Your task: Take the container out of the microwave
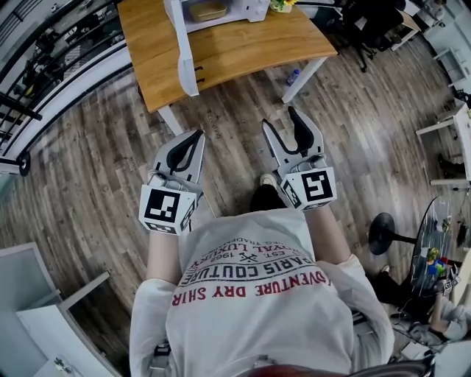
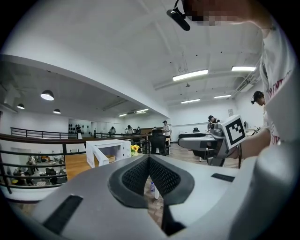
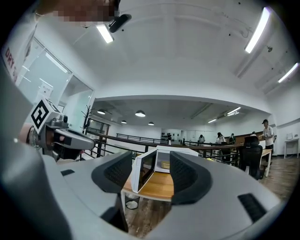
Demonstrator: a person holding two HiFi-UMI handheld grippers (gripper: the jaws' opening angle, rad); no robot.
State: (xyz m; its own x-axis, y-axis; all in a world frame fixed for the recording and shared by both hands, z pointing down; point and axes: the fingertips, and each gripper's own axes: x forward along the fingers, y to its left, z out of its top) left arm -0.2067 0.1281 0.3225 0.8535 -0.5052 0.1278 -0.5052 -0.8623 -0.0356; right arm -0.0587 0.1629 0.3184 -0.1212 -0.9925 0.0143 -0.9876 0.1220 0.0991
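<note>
A white microwave (image 1: pixel 250 9) stands on the wooden table (image 1: pixel 243 46) at the top of the head view, its door (image 1: pixel 182 44) swung wide open. Inside sits a shallow tan container (image 1: pixel 208 10). Both grippers hover over the floor, well short of the table. My left gripper (image 1: pixel 197 135) is shut with nothing in it. My right gripper (image 1: pixel 280 118) is open and empty. In the right gripper view the microwave (image 3: pixel 161 154) and the container (image 3: pixel 165 165) show far off between the spread jaws of the right gripper (image 3: pixel 151 165). The left gripper (image 2: pixel 148 157) has its pads pressed together.
A water bottle (image 1: pixel 293 76) lies on the wood floor by a table leg. A black railing (image 1: pixel 44 66) runs along the left. Yellow flowers (image 1: pixel 280 4) stand beside the microwave. A bin (image 3: pixel 131 203) sits under the table. A black stool base (image 1: pixel 383 233) is at the right.
</note>
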